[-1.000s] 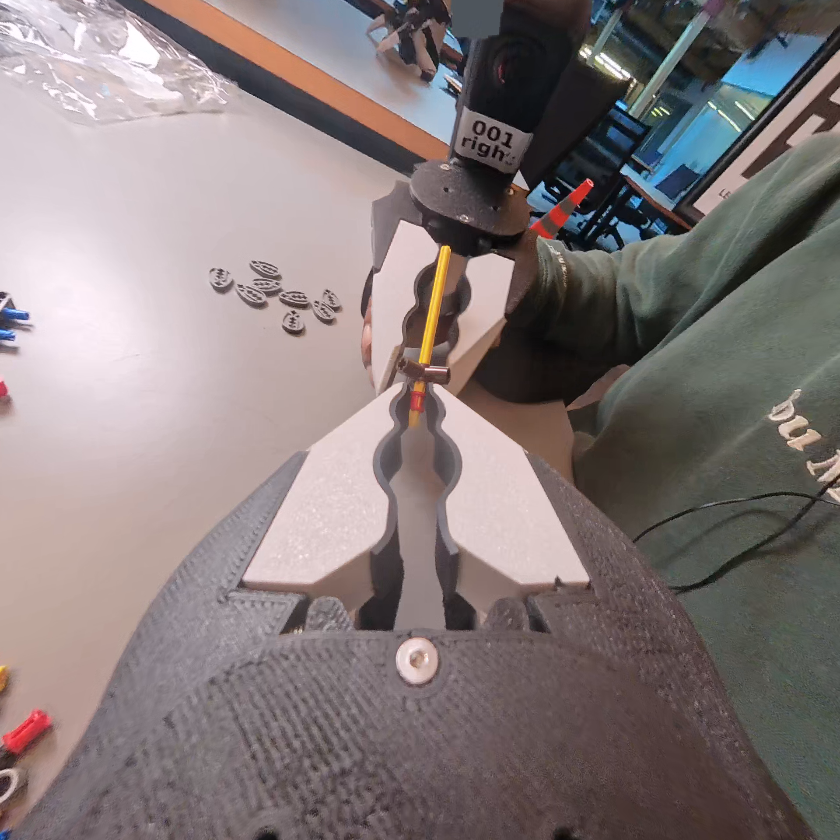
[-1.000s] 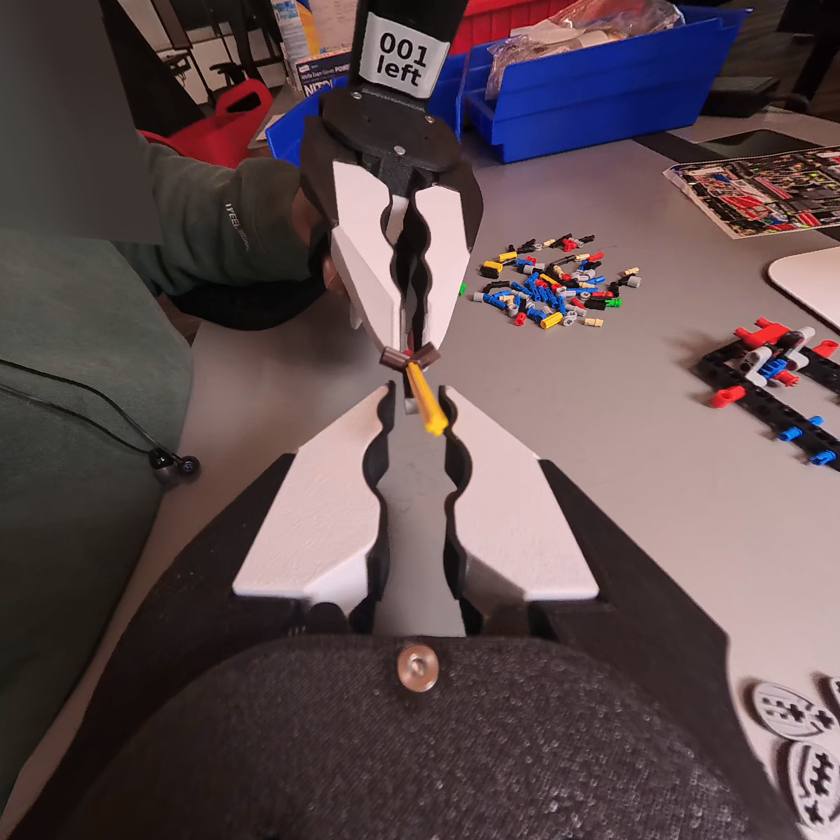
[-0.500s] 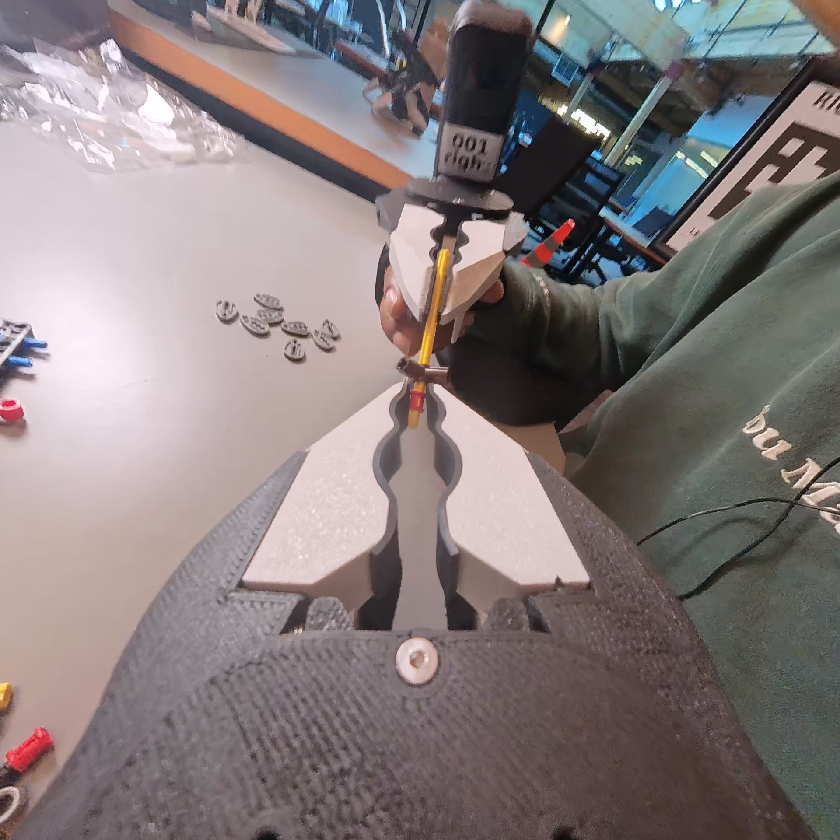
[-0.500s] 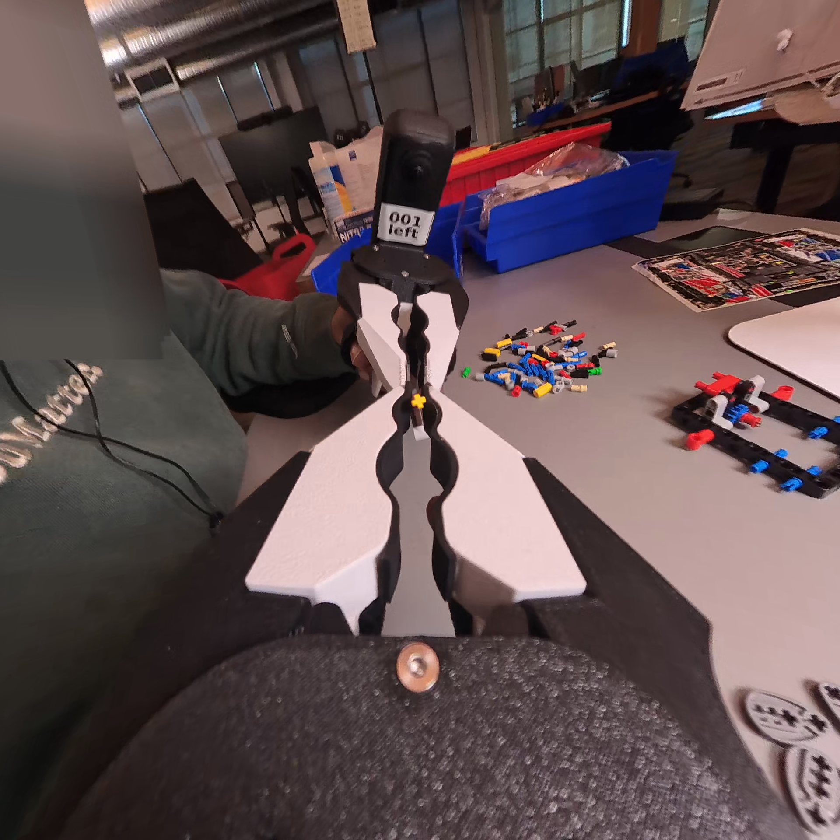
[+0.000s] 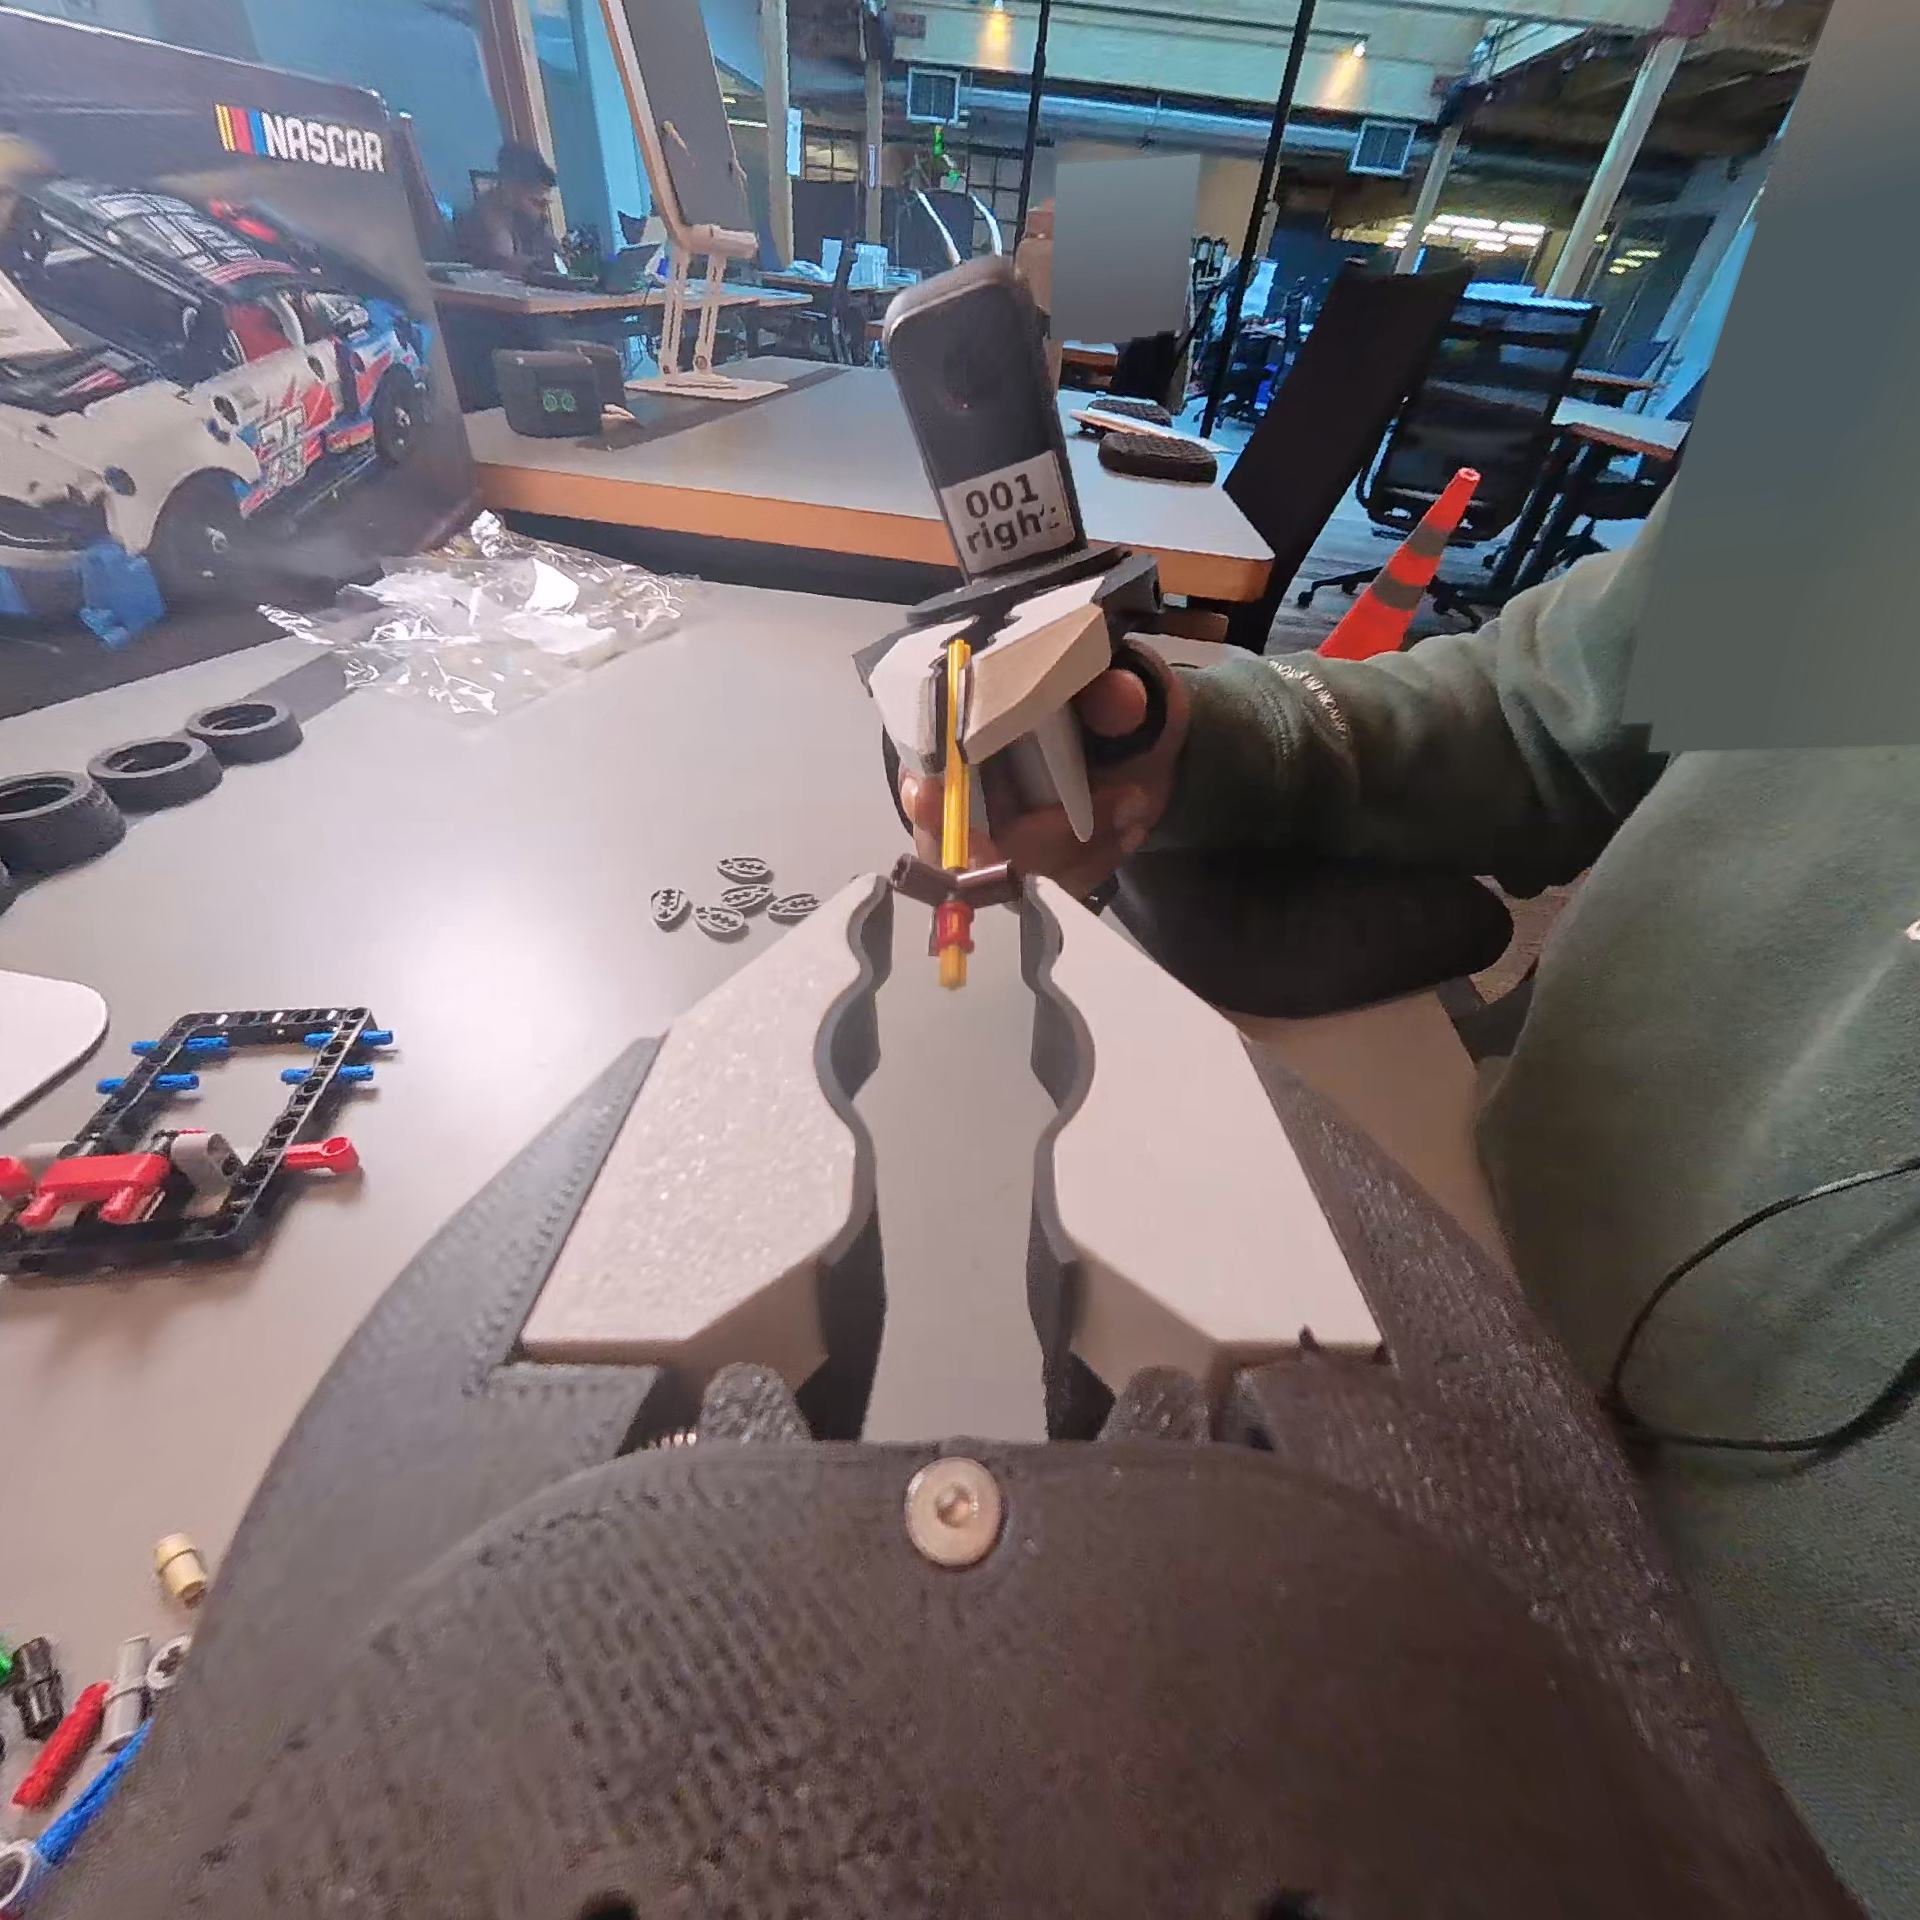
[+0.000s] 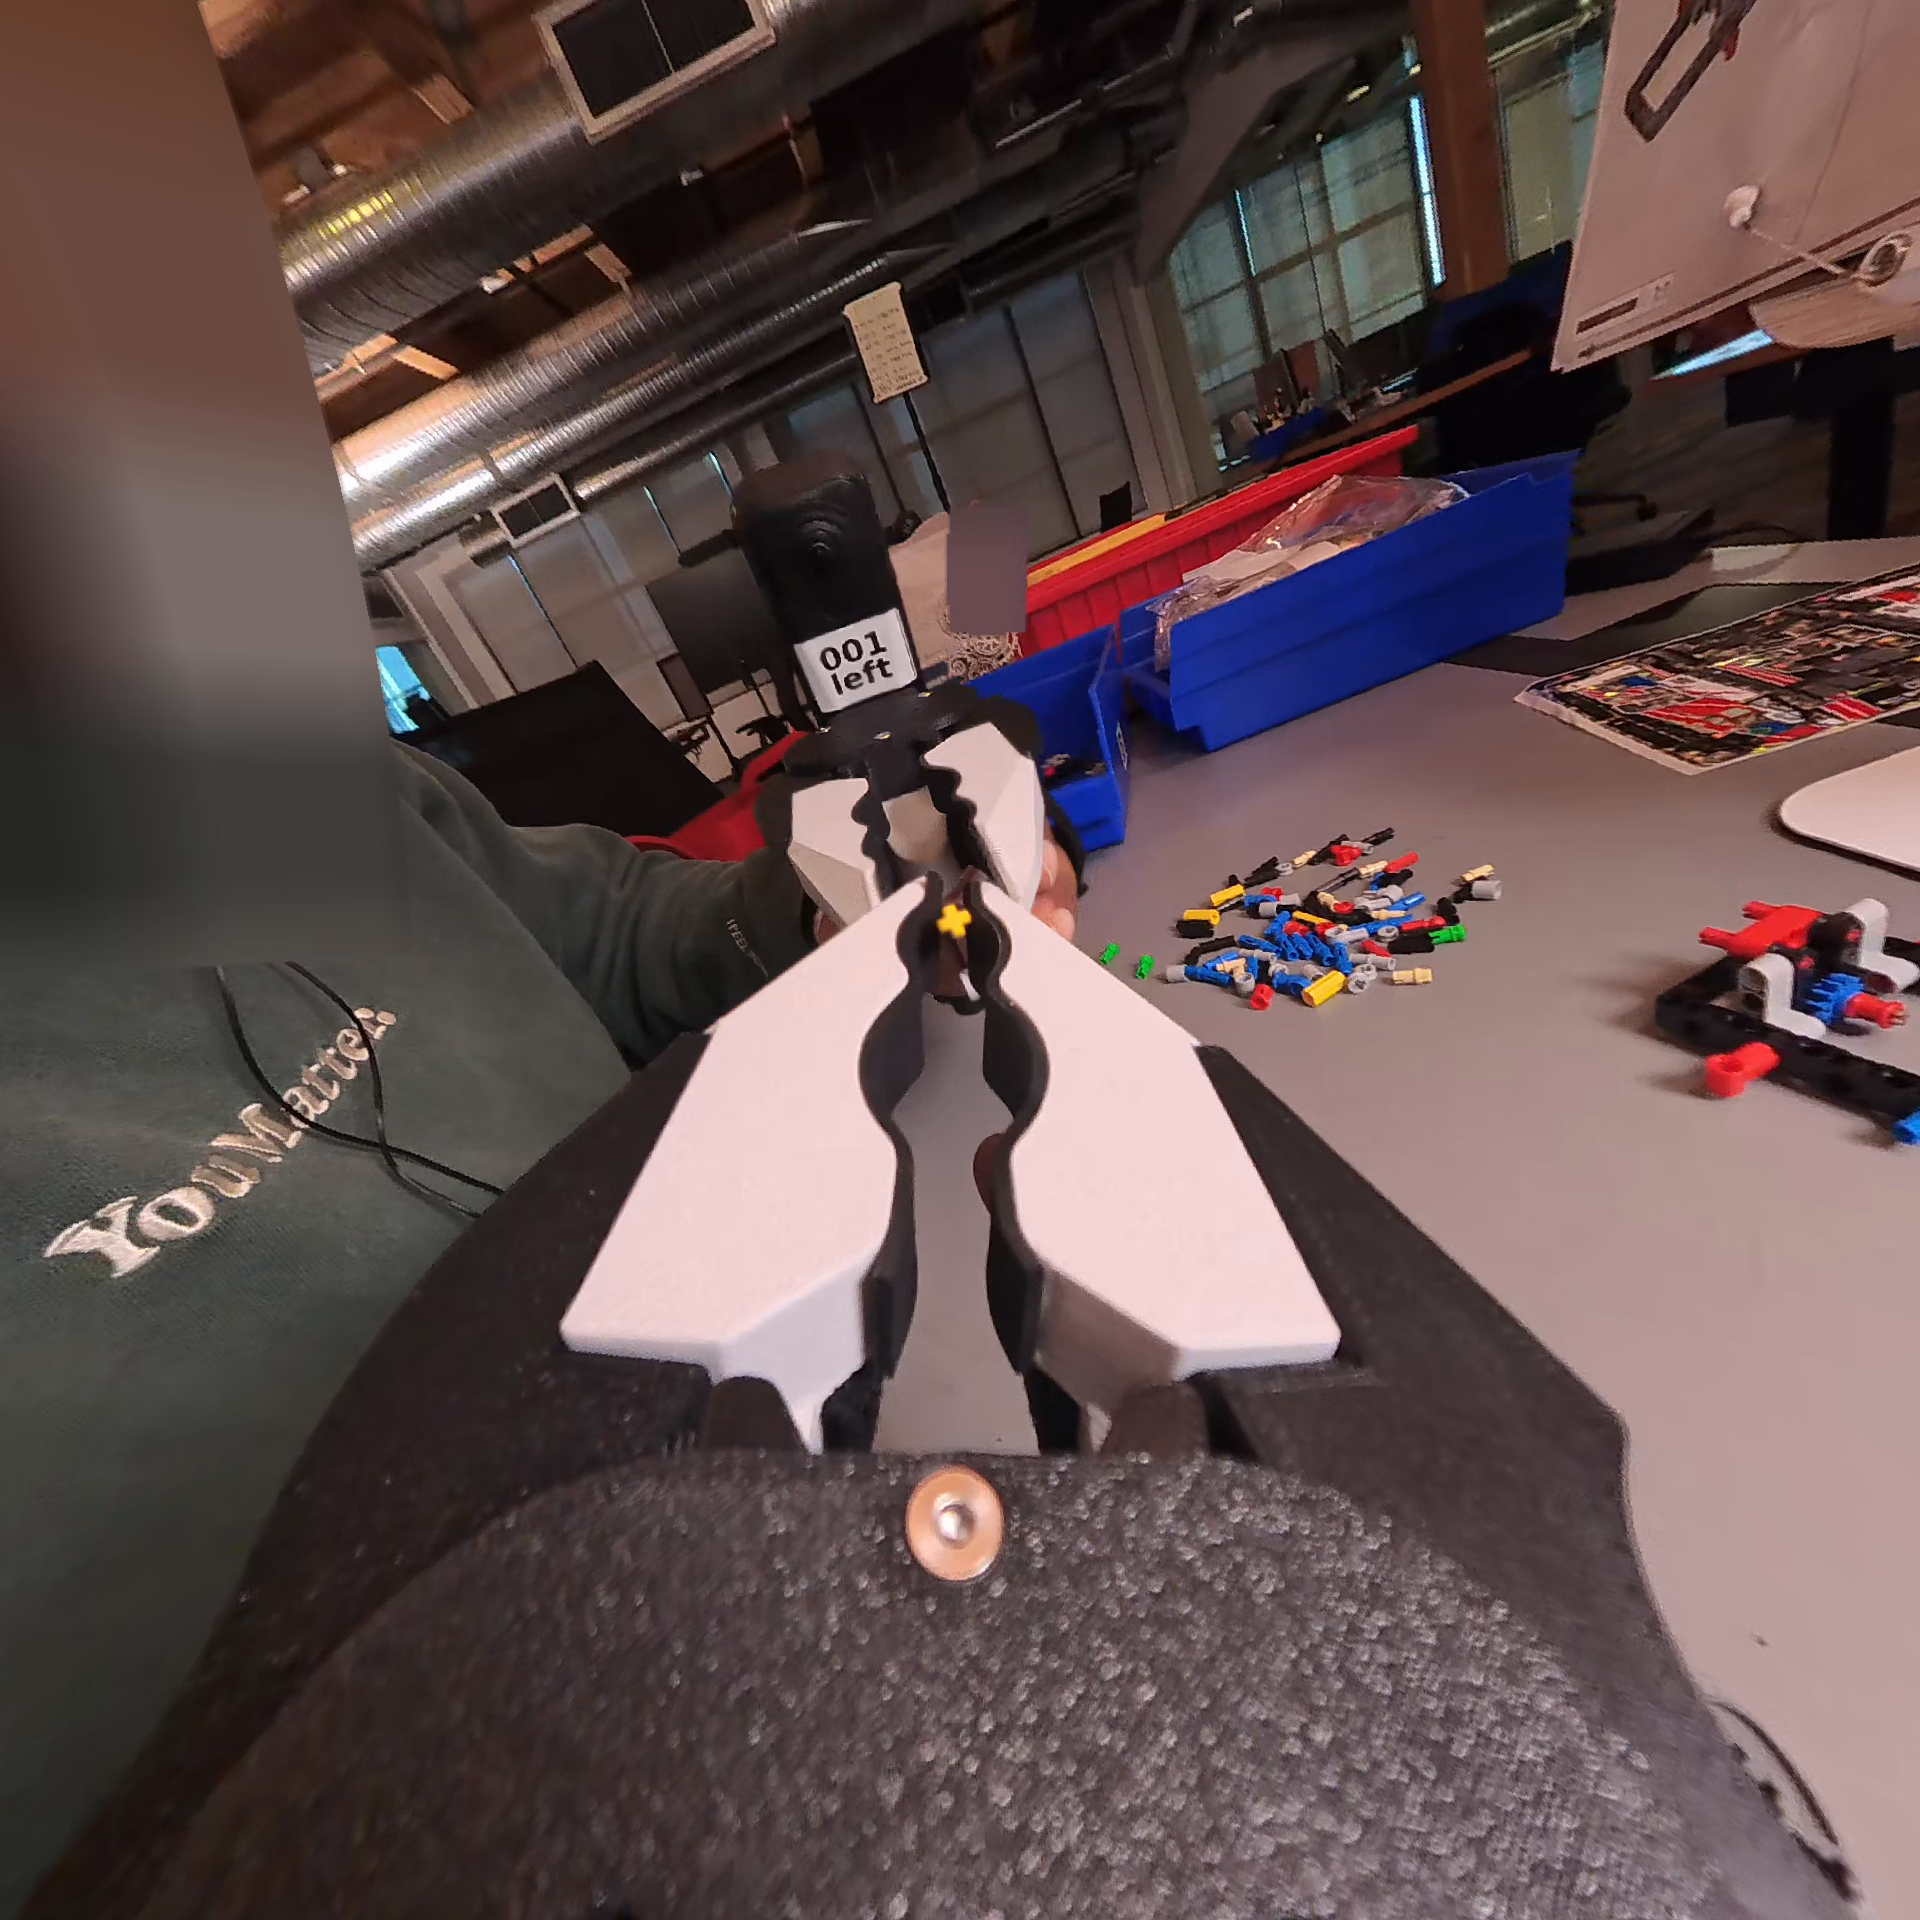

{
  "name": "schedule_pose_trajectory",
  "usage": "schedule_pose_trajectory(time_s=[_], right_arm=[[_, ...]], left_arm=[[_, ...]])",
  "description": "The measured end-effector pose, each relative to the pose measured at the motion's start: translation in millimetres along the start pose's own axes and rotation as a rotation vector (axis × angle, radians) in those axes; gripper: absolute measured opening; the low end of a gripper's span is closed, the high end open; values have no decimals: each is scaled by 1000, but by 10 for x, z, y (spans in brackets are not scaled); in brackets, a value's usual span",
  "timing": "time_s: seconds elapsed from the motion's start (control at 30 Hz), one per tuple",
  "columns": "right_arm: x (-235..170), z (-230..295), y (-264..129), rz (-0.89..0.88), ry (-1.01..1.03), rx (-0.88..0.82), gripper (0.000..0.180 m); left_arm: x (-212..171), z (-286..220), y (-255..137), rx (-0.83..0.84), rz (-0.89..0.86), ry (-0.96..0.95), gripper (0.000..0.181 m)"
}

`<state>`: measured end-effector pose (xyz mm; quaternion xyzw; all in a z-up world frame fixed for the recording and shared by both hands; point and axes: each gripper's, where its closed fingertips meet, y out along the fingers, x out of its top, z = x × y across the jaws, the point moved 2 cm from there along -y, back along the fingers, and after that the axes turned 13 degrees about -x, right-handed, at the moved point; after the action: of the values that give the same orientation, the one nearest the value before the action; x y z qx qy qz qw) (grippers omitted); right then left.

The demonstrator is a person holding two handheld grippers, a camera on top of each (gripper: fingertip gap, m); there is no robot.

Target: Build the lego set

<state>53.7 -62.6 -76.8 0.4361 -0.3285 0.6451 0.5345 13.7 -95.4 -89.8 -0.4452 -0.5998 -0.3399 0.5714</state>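
Observation:
A thin yellow axle (image 5: 954, 769) carries a red bush (image 5: 950, 925) and a brown angled connector (image 5: 954, 883) near its lower end. In the left wrist view my right gripper (image 5: 961, 727) is shut on the axle's upper part and holds it above the table. My left gripper (image 5: 954, 914) is open, and its tips stand on either side of the connector and bush without clamping them. In the right wrist view my right gripper (image 6: 954, 894) grips the axle, which shows end-on as a yellow cross (image 6: 952, 921). My left gripper (image 6: 920, 862) faces it just beyond, its fingers spread.
A black frame with blue pins and red parts (image 5: 239, 1122) lies to the left and also shows in the right wrist view (image 6: 1808, 997). There is a pile of small pieces (image 6: 1330, 935), grey oval pieces (image 5: 738, 899), tyres (image 5: 156, 769), blue bins (image 6: 1351, 644), a booklet (image 6: 1745, 675) and the set's box (image 5: 208, 364). The grippers are tip to tip, or close to it.
My right gripper closed on the yellow axle and has kept hold. My left gripper, shut on the axle's lower end before, has now opened off it. Both grippers tilted upward.

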Motion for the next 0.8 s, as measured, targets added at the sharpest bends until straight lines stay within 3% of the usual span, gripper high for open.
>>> schedule_pose_trajectory(time_s=[0.07,0.13,0.27,0.57,0.8], right_arm=[[7,-6,-12,-9,7,9,1],[15,-25,-28,-18,7,9,2],[45,-45,-54,-37,20,9,2],[44,-101,-58,-34,44,-10,2],[-23,-296,-46,22,98,-100,8]], left_arm=[[11,-8,-9,-10,-1,-12,21],[13,-10,-25,-11,0,-9,6],[27,3,-58,-7,-7,-15,11],[-9,60,-74,21,14,-25,4],[-176,162,-116,-25,46,-184,3]])
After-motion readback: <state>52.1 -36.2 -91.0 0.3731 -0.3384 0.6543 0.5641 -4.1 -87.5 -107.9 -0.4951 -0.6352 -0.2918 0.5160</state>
